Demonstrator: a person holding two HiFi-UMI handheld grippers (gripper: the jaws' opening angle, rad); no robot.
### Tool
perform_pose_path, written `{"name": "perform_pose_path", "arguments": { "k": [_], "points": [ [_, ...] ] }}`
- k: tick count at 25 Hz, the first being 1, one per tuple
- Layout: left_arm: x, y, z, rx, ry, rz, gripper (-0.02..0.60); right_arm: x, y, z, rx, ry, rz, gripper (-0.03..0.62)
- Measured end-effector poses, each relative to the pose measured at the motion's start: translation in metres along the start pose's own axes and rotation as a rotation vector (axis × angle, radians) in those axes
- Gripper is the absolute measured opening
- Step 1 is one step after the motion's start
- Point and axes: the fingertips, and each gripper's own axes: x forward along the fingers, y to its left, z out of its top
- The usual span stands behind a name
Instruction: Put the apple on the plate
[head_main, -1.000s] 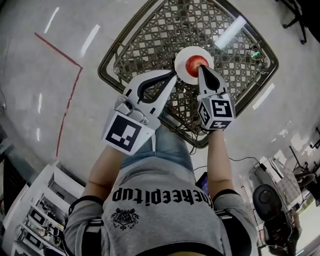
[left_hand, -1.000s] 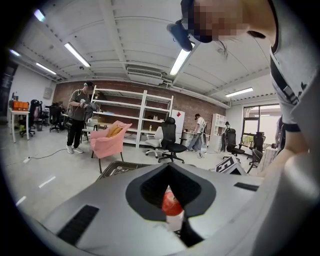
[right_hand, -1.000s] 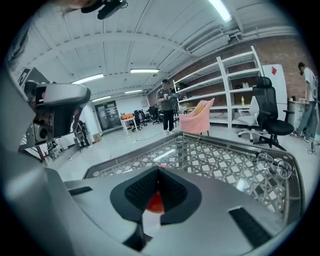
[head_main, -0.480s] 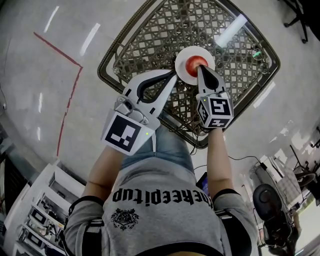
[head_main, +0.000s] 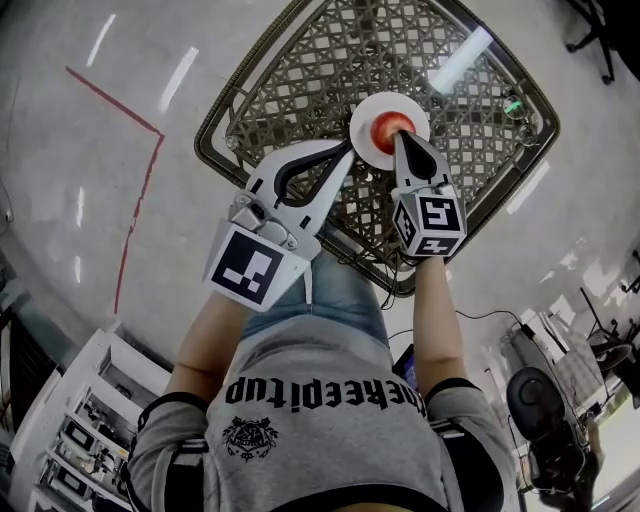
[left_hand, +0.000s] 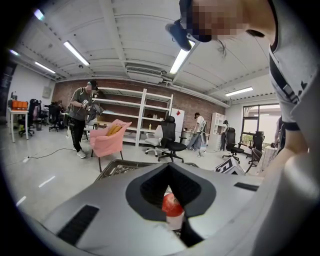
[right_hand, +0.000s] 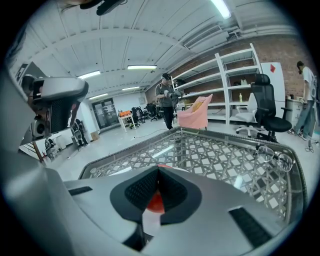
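Apple rests on plate on lattice table over grey floor; left gripper, right gripper jaws closed, empty.

grey shirt with chest lettering reading roughly "keepitup", emblem beneath it illegible

An open-plan office or lab workspace, shown by the exposed brick wall, tall white shelving racks, black swivel office chairs, ceiling strip lights, polished grey floor and people standing about.
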Motion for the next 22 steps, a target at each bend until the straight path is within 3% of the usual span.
{"name": "perform_pose_path", "arguments": {
  "k": [22],
  "points": [
    [-0.0101, 0.0, -0.0018, 0.001, -0.004, 0.022, 0.018, 0.0008, -0.0048, 0.0024, 0.007, -0.014, -0.038, 0.051]
  ]
}}
